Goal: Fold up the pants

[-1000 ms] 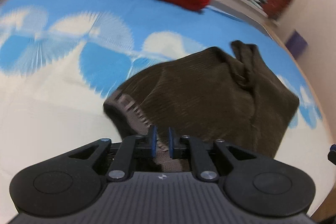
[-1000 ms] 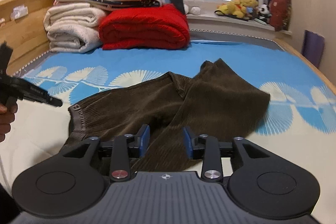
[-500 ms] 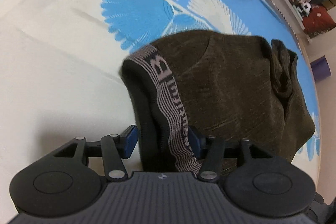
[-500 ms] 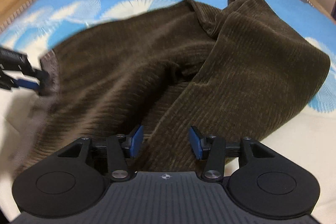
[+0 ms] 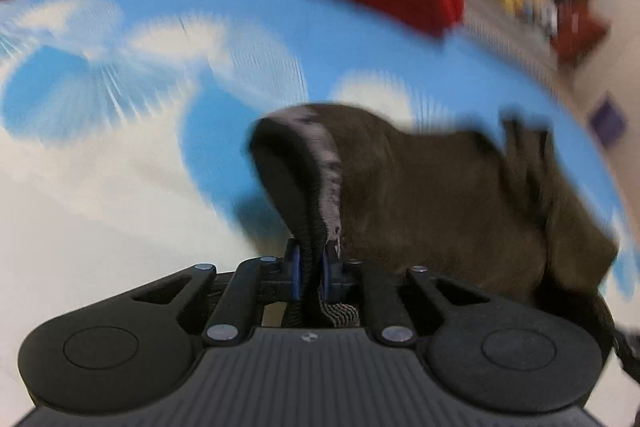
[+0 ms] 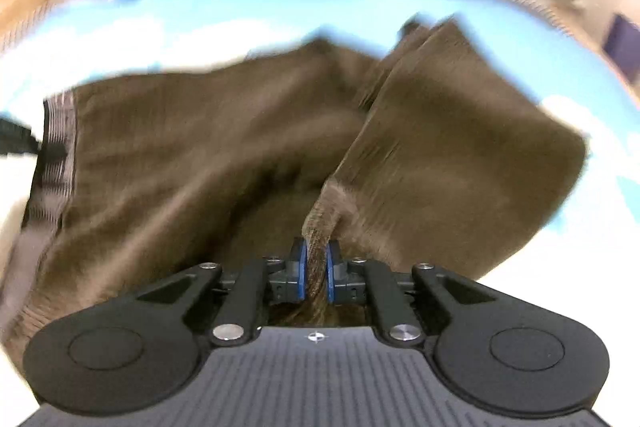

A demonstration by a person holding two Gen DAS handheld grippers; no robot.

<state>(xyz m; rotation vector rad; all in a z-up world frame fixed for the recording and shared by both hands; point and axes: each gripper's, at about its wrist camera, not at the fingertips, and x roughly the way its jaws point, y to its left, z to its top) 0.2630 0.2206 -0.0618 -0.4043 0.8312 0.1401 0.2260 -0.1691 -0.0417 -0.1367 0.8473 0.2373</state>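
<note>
My left gripper (image 5: 309,269) clamps the waistband (image 5: 320,163); my right gripper (image 6: 316,269) pinches a leg fold. The brown corduroy pants (image 6: 224,147) stretch away ahead of both.

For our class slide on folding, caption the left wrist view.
Left claw pinches the waistband of brown pants on a blue-patterned bed.

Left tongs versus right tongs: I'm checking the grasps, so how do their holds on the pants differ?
The left tongs pinch the grey-striped waistband; the right tongs pinch a plain brown fabric fold. The left tongs' piece arches up as a loop; the right tongs' piece rises as a narrow ridge. Both are shut on the pants.
</note>
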